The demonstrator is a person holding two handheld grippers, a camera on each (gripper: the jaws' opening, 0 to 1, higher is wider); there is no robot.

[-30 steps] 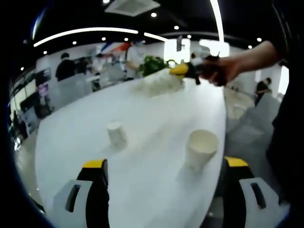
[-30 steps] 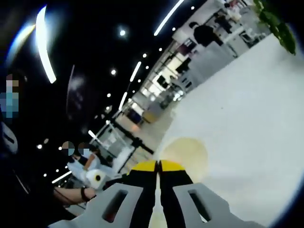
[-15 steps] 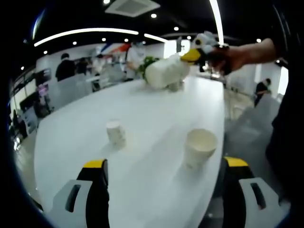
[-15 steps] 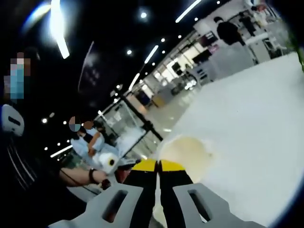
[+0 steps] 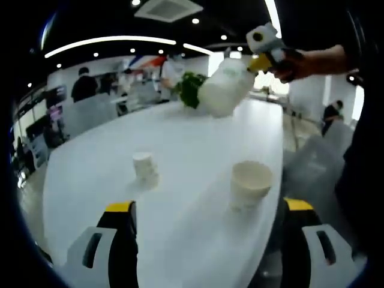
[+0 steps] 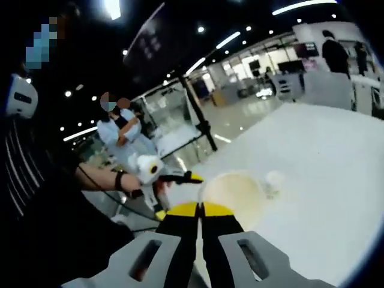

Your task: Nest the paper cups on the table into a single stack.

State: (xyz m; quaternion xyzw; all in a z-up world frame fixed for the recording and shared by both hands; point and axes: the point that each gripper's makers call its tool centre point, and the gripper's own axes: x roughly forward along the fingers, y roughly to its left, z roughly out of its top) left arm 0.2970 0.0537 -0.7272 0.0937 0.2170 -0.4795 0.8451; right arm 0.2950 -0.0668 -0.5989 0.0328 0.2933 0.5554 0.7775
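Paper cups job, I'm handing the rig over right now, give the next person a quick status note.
Right gripper: shut on a paper cup's rim, held in the air above the table.
Left gripper: open, holding nothing, low at the near edge.
On the table: an upright cup and a small inverted cup, standing apart.
Done: one cup picked up. Left: nest all three; nothing is stacked yet.

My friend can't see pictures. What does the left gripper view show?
The right gripper, held in a person's hand, lifts a white paper cup above a long white table. Two more cups stand on the table, a small one and a bigger one.
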